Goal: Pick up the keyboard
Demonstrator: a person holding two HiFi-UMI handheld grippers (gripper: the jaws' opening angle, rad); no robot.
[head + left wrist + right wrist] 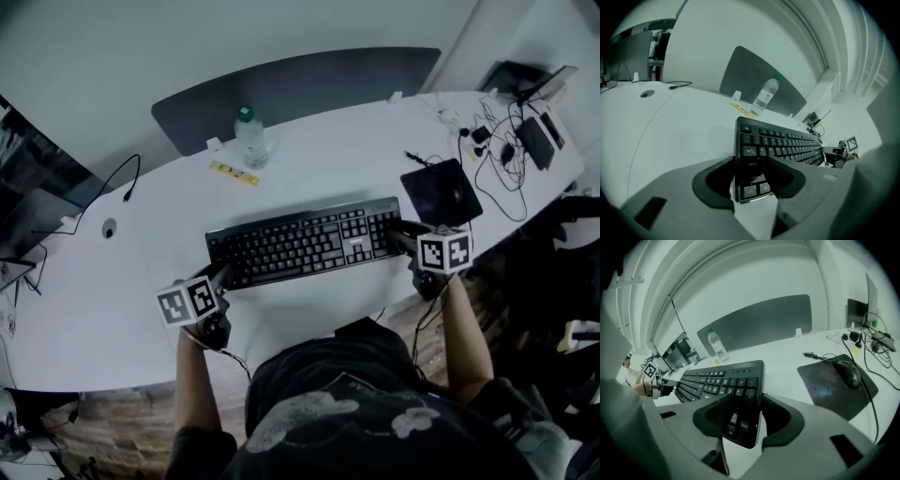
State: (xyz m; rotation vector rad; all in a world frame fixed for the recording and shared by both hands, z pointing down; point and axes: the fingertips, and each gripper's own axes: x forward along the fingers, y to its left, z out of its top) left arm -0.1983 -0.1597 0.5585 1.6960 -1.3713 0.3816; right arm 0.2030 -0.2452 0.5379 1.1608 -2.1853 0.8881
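A black keyboard [305,243] hangs a little above the white desk [141,281], held by both ends. My left gripper [217,275] is shut on the keyboard's left end [750,159], one jaw over the keys and one beneath. My right gripper [401,234] is shut on the keyboard's right end [740,404] in the same way. In the left gripper view the keyboard runs away to the right towards the other gripper [834,152]. Its near corners stand clear of the desk surface in both gripper views.
A water bottle [250,137] and a yellow strip [233,173] lie behind the keyboard. A dark mouse pad [441,192] with a mouse [847,372] sits at the right, with cables and devices [511,141] beyond. A grey divider panel [291,89] lines the far edge.
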